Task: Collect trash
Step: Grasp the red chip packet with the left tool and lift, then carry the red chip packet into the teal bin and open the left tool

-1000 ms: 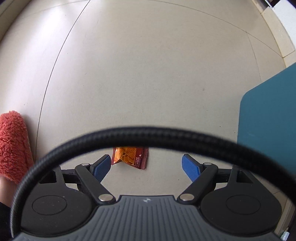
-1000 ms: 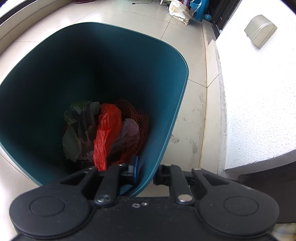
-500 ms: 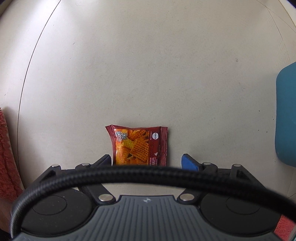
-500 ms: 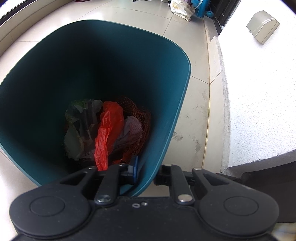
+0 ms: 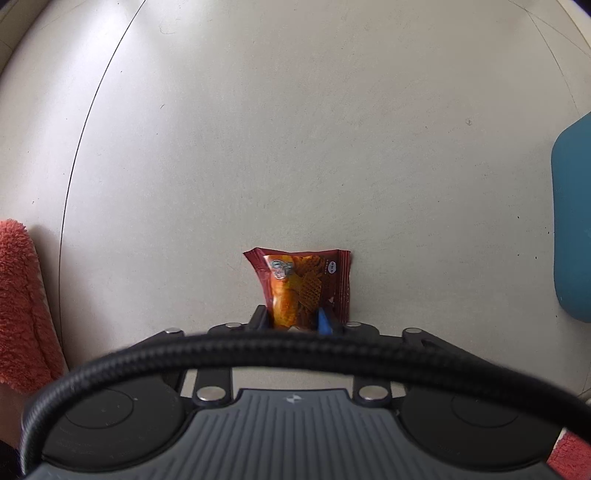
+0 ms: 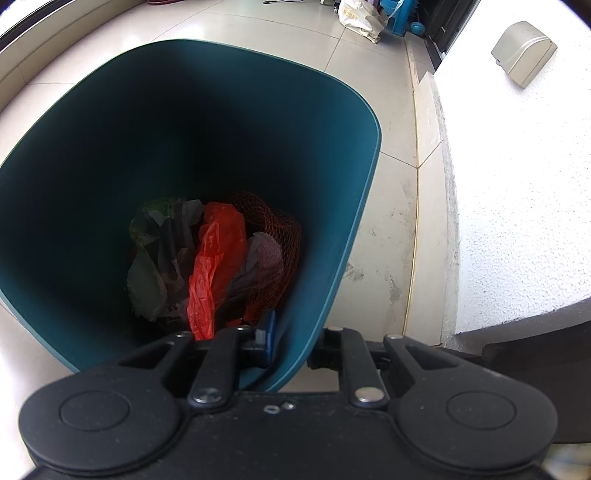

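A red and orange snack packet (image 5: 303,284) stands buckled on the pale floor tiles, its lower end between my left gripper's (image 5: 293,317) fingers. The jaws are closing and the pads press on the packet from both sides. In the right wrist view, my right gripper (image 6: 291,339) is shut on the near wall of the teal trash bin (image 6: 354,221), one finger inside and one outside. The bin holds a red plastic bag (image 6: 214,266), an orange net (image 6: 280,236) and crumpled wrappers. The same bin (image 5: 574,229) shows at the right edge of the left wrist view.
A fluffy orange slipper (image 5: 18,302) lies at the left edge beside the packet. A black cable (image 5: 258,354) arcs across the left gripper's body. A rough white wall (image 6: 517,184) with a grey box (image 6: 522,51) stands right of the bin. Bags (image 6: 360,18) sit far back.
My left gripper has sunk onto the snack packet and its wide-open jaws have closed on it, buckling it upright. The right gripper and the bin have stayed put.
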{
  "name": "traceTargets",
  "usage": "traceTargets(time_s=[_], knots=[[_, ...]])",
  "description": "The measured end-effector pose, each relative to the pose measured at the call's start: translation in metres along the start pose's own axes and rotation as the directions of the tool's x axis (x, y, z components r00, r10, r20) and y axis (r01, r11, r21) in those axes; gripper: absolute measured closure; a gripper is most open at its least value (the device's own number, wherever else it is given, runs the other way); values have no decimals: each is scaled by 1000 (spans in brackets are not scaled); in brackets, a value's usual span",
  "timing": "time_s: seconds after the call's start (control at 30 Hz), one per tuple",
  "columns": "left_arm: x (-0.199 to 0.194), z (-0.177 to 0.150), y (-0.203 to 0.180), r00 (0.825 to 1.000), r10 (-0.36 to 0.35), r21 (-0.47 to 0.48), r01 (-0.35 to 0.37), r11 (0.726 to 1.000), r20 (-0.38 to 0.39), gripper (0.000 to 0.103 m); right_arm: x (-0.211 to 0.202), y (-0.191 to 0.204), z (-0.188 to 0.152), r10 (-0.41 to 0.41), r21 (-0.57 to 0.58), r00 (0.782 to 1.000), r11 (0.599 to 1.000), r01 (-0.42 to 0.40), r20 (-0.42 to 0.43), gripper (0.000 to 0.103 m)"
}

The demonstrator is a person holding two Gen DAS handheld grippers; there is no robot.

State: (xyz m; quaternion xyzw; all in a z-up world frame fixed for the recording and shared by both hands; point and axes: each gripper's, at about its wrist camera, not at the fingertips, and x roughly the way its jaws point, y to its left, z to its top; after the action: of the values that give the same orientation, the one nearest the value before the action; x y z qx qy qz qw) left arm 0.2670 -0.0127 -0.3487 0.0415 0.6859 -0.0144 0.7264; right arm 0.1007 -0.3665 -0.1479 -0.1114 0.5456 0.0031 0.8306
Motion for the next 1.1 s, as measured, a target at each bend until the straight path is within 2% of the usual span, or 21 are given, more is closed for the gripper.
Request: traceTargets(time_s=[0.13, 0.33, 0.5, 0.67, 0.8, 0.87, 1.0, 1.1], knots=[[-12, -2, -8, 1000, 17, 13, -17, 1000, 27, 83, 1, 2, -1, -13, -8, 1000, 1000, 13, -1, 88], [-47, -8, -4, 998, -1, -8, 1, 1000, 69, 85, 2, 3, -1, -15, -1, 1000, 1000, 15, -4, 89], [-97, -13, 14, 991, -29, -19, 32, 999, 131, 85, 2, 4, -1, -19, -3, 1000, 1000, 19, -3, 89], [-163, -26, 11, 974, -76, 10, 76, 997, 215, 85, 2, 3, -1, -14, 2, 1000, 1000, 14, 0, 89], [-228, -37, -14, 943, -138, 90, 116, 989, 302, 85, 0, -1, -3, -4, 13, 1000, 1000, 4, 8, 89], [-265, -44, -28, 920, -183, 137, 143, 980, 346, 85, 0, -2, -4, 0, 16, 1000, 1000, 0, 11, 89], [-327, -50, -53, 861, -287, 243, 198, 950, 419, 85, -2, -5, -5, 5, 15, 1000, 1000, -6, 17, 89], [-354, -56, -87, 837, -354, 327, 225, 918, 418, 85, -2, -7, -6, 10, 17, 1000, 1000, -11, 20, 89]])
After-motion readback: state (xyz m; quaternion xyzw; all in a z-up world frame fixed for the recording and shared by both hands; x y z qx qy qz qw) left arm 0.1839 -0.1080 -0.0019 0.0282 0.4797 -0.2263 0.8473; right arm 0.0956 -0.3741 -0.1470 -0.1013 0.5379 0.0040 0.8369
